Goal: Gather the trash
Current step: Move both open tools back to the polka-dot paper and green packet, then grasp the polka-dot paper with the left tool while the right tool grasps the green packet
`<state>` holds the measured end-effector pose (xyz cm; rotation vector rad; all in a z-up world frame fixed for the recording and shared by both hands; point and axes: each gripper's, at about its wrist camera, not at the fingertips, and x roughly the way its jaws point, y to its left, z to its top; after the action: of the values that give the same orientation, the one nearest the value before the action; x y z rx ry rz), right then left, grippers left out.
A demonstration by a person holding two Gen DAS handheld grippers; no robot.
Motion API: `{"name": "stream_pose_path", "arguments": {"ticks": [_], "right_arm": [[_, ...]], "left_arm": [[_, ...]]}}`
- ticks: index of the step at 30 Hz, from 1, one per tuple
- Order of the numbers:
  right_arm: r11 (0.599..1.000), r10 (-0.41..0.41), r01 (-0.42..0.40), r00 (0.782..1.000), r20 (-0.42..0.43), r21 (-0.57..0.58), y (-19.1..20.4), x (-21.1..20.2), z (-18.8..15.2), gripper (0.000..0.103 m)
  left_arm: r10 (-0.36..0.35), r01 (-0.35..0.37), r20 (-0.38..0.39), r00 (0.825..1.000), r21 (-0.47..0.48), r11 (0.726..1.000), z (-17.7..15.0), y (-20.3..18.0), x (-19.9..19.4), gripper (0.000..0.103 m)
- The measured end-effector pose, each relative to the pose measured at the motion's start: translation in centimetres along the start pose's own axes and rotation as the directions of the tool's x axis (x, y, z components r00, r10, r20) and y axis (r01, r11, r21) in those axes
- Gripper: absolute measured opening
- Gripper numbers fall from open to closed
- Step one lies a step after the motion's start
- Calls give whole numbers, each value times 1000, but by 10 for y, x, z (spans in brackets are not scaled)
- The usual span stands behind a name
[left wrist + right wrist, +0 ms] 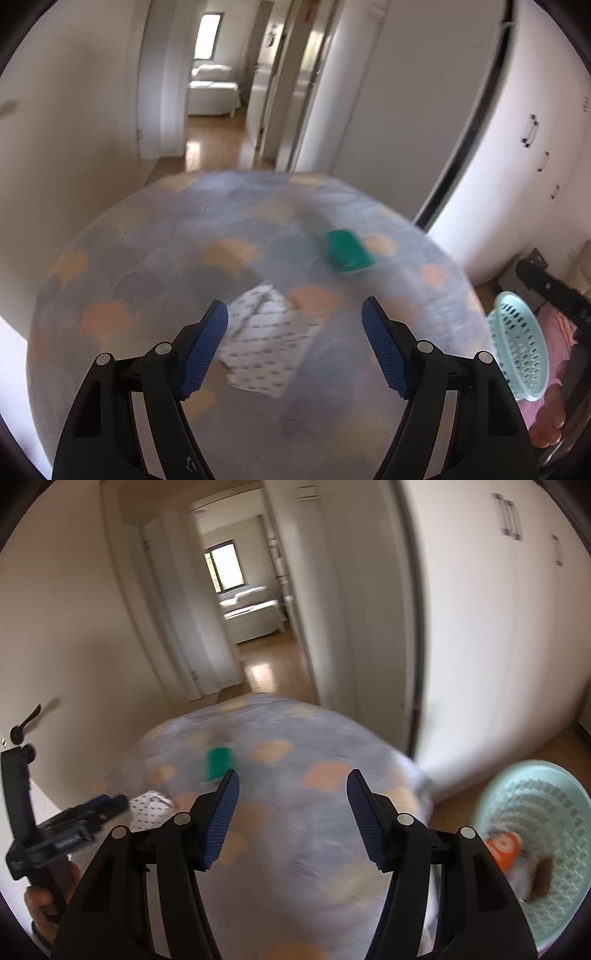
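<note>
Both claws hang wide open and empty over the bed, the left claw above a dotted white paper scrap with a green packet at one o'clock (everything blurred), the right claw beside the pale-blue basket at three o'clock.

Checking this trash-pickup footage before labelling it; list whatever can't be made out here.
- Green item on the bed: motion blur hides what it is, both views.
- Dotted white paper, left view: blurred; left gripper finger overlaps its edge.
- Basket contents, right view: orange piece blurred, partly behind right gripper.
</note>
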<state>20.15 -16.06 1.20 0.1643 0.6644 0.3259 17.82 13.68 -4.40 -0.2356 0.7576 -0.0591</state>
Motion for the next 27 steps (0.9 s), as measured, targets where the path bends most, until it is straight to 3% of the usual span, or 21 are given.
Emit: {"name": "stream_pose_path", "arguments": {"ticks": [3, 13, 17, 21, 23, 27], "right_arm": [[999, 39, -40, 999, -36, -34, 24, 29, 6, 57], [990, 12, -30, 992, -123, -141, 71, 119, 11, 57], [988, 13, -38, 986, -164, -150, 74, 147, 7, 57], [981, -19, -15, 986, -168, -196, 85, 159, 6, 57], [979, -16, -20, 985, -174, -205, 88, 162, 6, 57], [977, -16, -28, 979, -201, -213, 87, 165, 3, 57]], "left_arm": [[-12, 12, -33, 999, 3, 1000, -1, 12, 18, 73], [-80, 78, -32, 996, -52, 996, -10, 38, 35, 67], [-71, 67, -56, 996, -65, 996, -16, 32, 40, 60], [-55, 52, -62, 997, -44, 998, -17, 27, 40, 59], [-34, 32, -65, 997, -23, 999, -19, 23, 41, 56], [-3, 5, -72, 997, 28, 1000, -22, 13, 40, 38]]}}
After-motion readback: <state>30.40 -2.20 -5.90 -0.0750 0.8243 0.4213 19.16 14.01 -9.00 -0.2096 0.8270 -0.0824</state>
